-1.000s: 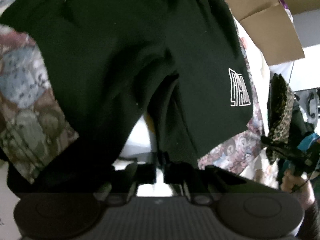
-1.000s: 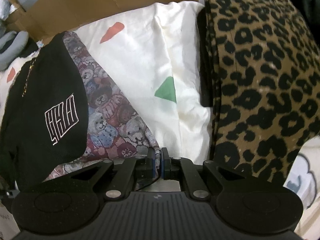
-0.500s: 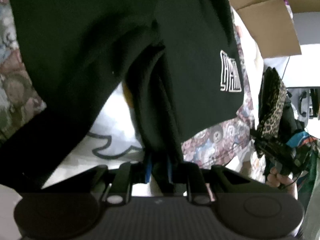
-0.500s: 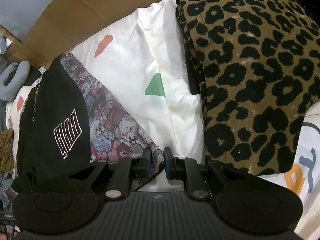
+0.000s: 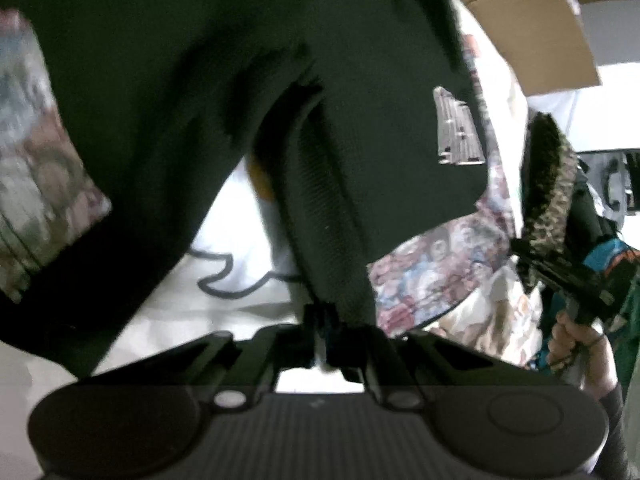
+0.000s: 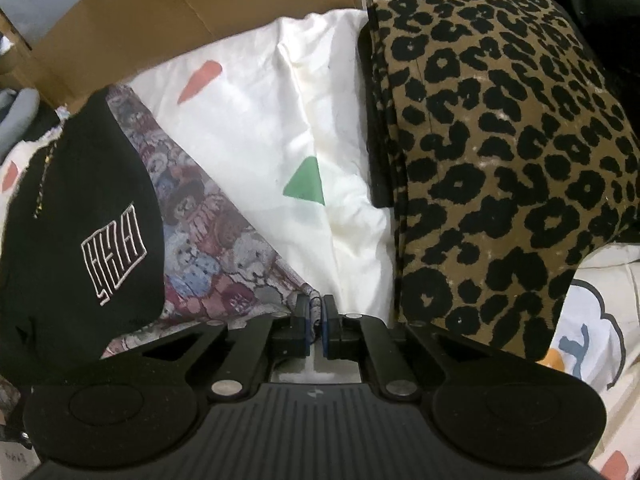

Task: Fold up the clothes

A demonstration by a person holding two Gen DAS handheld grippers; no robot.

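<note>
We are clenching the left gripper [image 5: 325, 320] on the black shorts [image 5: 240, 92], now lifted; the right gripper [image 6: 316, 310] has reclosed, pinching the bear-print cloth [image 6: 208, 248]

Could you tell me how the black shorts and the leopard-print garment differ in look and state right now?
The black shorts are plain black with a white outlined logo; the leopard-print garment is tan with black spots. The shorts are spread open on a teddy-bear print cloth, while the leopard-print garment sits folded in stacked layers. The left gripper is shut on the shorts; nothing grips the leopard-print garment. Both lie over the white printed bedsheet.
</note>
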